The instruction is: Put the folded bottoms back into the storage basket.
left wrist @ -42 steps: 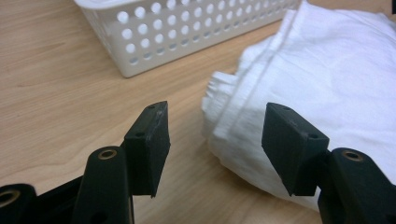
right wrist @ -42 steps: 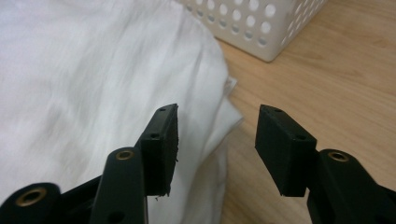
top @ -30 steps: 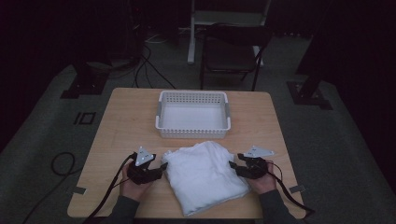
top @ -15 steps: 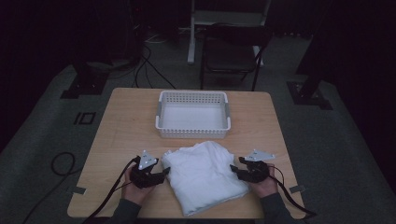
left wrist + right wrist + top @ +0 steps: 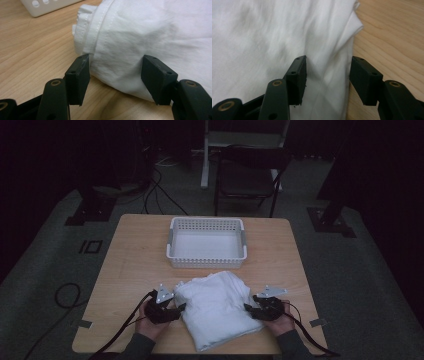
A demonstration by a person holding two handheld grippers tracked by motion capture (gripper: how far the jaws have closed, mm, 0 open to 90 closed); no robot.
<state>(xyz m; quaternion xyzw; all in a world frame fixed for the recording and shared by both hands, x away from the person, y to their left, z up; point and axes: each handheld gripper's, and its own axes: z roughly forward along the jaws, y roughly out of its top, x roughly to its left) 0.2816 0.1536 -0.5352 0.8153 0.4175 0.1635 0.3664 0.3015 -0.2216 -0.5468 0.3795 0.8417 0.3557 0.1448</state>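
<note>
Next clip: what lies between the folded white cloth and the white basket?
Only a narrow strip of bare wooden table separates the folded white cloth from the white basket, as the high view shows.

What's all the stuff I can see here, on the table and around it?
Folded cloth: one, white, near edge of the table, between the two grippers.
Basket: one, white, behind the cloth, nothing seen inside.
Table: one, light wood.
Chair: one, dark, behind the table.
Cables: several, black, on the floor.
Left hand-held gripper: one, black, jaws astride the cloth's left edge.
Right hand-held gripper: one, black, jaws astride its right edge, just closing a little.
</note>
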